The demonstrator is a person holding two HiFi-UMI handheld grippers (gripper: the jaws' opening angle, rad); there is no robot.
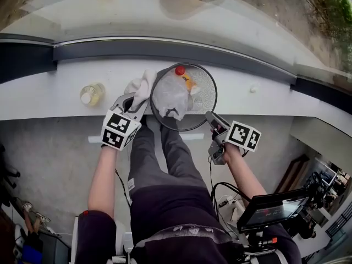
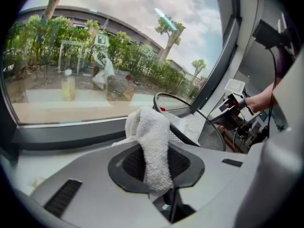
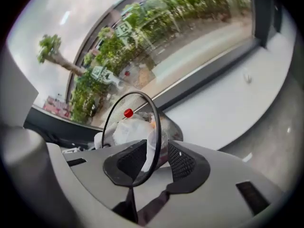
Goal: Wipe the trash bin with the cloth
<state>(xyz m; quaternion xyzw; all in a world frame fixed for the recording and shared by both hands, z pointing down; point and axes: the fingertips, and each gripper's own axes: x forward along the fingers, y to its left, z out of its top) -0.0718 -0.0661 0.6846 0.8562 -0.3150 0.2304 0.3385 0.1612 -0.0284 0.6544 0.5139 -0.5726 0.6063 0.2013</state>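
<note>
— What stands around the trash bin [image 1: 204, 95]?

— It sits on a white ledge [image 1: 49, 95] under a wide window [image 1: 165, 15]. Its mouth is turned up toward the head camera, and it seems tipped toward the person. The near part of its rim [image 3: 158, 127] hangs past the ledge's front edge. A bottle [image 1: 92, 94] of yellowish liquid stands on the ledge, well apart to the left. A monitor [image 1: 272, 208] is down at the person's right.

— Anything in the way?

— Only what lies inside: a crumpled plastic bag [image 1: 170, 98] fills the left of the mouth, with a red cap [image 1: 180, 70] at the far edge.

— And the hands?

— The left forearm [image 1: 104, 175] and right forearm [image 1: 247, 175] reach forward on either side of the person's legs [image 1: 165, 164]. The left gripper [image 1: 132, 104] points at the bin's left side, its jaws pinching the white cloth [image 1: 142, 87]. The cloth stands up just beside the rim; I cannot tell whether it touches. The right gripper [image 1: 212, 117] angles in from the right to the rim's near-right part. Its jaws are spread, with the thin rim passing between them and neither pad pressing on it.
</note>
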